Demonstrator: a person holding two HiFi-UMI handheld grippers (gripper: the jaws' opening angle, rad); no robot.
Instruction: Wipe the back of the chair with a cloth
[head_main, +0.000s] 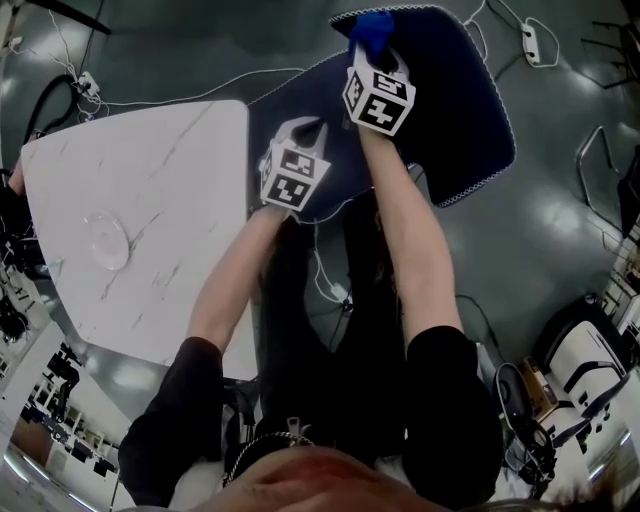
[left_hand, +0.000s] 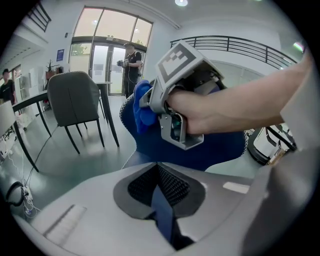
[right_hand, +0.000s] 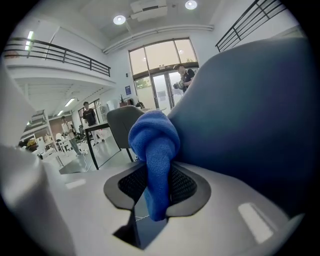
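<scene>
Now, cloth (right_hand: 155, 145): blue, bunched, clamped by a narrow fold in the right tongs (right_hand: 159, 186) and pressed at the top rim of the chair (head_main: 455, 110) back.
Lower down: left tongs (left_hand: 159, 184) have their jaws drawn together. Only a dark blue sliver shows in the slit; we cannot say anything is pinched.
Risk, cloth: we judge that a hard drag across the fabric could pull the fold free.
Risk, chair: pushing near the rim may turn or tip it if nothing steadies it.
Edges: stitched edge (head_main: 497, 160) runs round the back. The table (head_main: 150, 190) is just beside the left tongs.
Room: open floor on the right; cables (head_main: 200, 95) lie beyond the chair.
</scene>
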